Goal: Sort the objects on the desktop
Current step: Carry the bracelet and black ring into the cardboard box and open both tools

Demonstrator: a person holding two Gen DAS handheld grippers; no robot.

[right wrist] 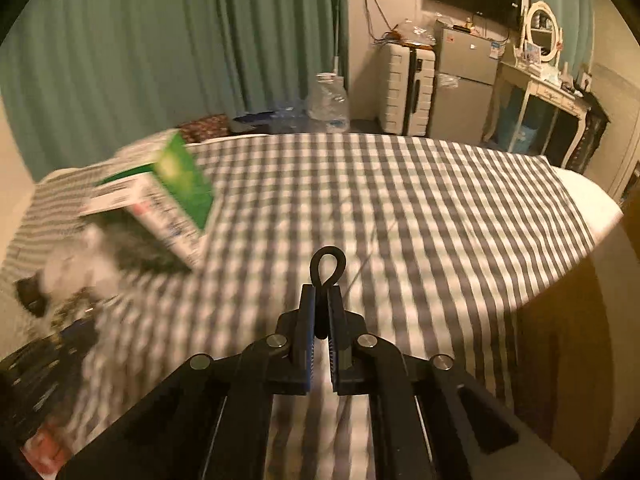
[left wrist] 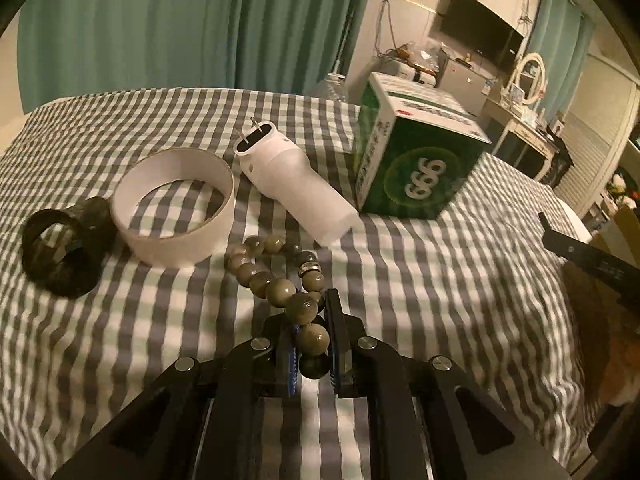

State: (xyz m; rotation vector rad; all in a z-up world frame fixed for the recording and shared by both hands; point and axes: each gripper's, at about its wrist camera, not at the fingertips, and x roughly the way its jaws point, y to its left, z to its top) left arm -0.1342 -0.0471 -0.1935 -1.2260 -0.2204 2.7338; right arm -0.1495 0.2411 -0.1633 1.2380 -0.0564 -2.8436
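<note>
Olive-green beads [left wrist: 280, 280] of a bracelet are pinched between the jaws of the left gripper [left wrist: 314, 344], the near part of the string clamped while the rest trails forward onto the checked cloth [left wrist: 440, 280]. The bracelet is judged limp and moderately heavy for its size; the polished beads look slippery, so a grip across one bead, or on the cord between two, would be safest, and the free part is likely to swing. A thin black loop [right wrist: 328, 266] is clamped in the right gripper [right wrist: 320, 320], its jaws nearly together; it looks light and springy, probably an elastic band, though its lower part is hidden between the pads.

Beyond the bracelet lie a white ring [left wrist: 174, 208], a dark tape roll [left wrist: 64, 252] touching it, a white plug-in device [left wrist: 292, 188] and a green box [left wrist: 416, 160]. In the right view these are smeared by motion blur and cannot be told apart, except the box [right wrist: 168, 196]. Part of the bracelet is hidden by the fingers.
</note>
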